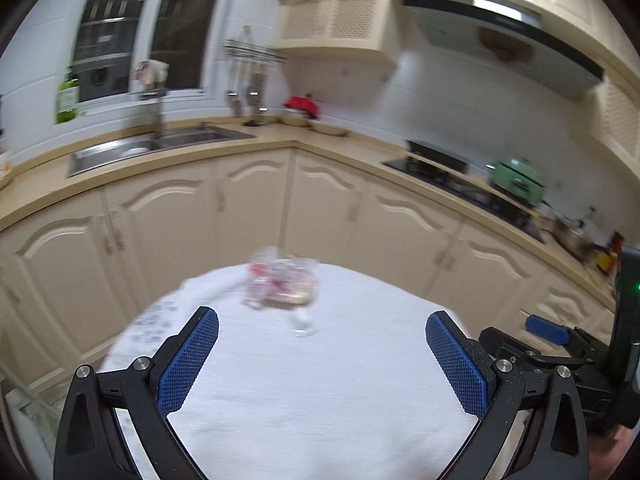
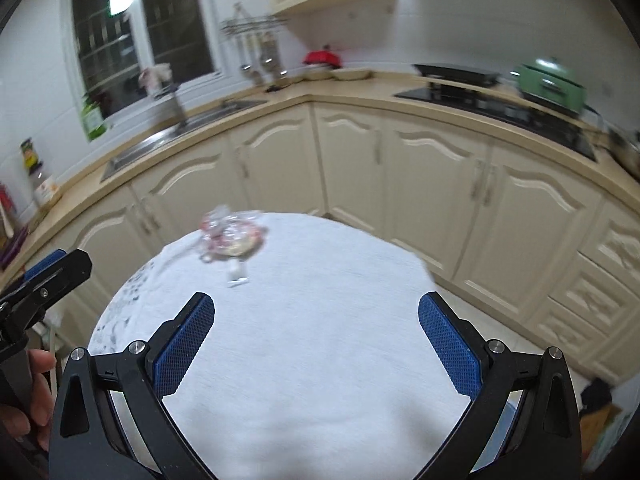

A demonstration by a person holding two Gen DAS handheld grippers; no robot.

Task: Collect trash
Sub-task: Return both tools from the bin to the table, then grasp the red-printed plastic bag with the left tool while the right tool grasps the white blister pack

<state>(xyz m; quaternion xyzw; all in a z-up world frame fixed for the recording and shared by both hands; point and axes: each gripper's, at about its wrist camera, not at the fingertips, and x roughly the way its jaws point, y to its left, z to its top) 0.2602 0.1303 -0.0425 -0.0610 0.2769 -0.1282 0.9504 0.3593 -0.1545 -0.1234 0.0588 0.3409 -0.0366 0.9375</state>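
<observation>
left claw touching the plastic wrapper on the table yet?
Apart. The left wrist view shows the open left claw short of the plastic wrapper, with bare white tablecloth between them.

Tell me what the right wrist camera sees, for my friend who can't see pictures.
The open right gripper hangs above a round table under a white cloth, holding nothing. Crumpled clear wrappers lie at the table's far edge, with cream kitchen cabinets behind.

Left gripper (image 1: 322, 332), right gripper (image 2: 316, 312) agape.
</observation>
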